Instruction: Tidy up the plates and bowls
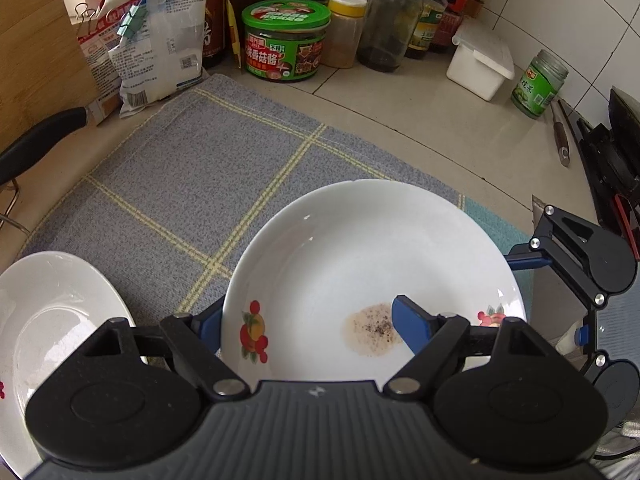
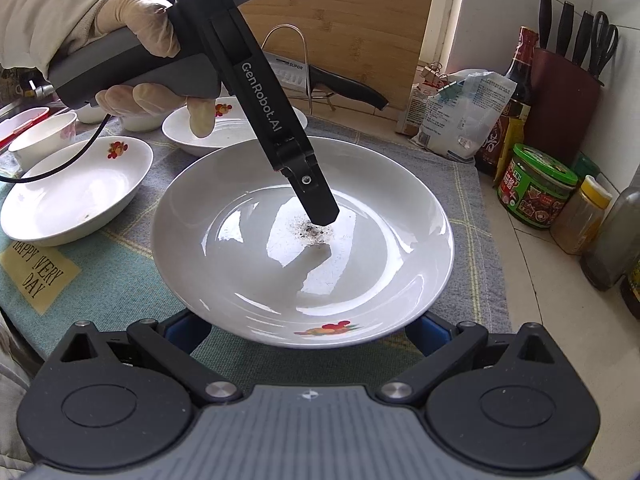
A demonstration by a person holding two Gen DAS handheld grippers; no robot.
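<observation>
Glossy white ceramic plate (image 2: 304, 240), shallow and round, fruit decals on rim, peppery smear in well (dried sauce, by look), over grey checked woven cloth (image 1: 192, 168). Left gripper (image 1: 308, 326) clamps plate rim: one blue pad inside well, other under rim. Right gripper (image 2: 308, 334): both blue pads beneath plate's near edge, grip cannot be told. Second white plate (image 2: 76, 192) beside it, on cloth.
</observation>
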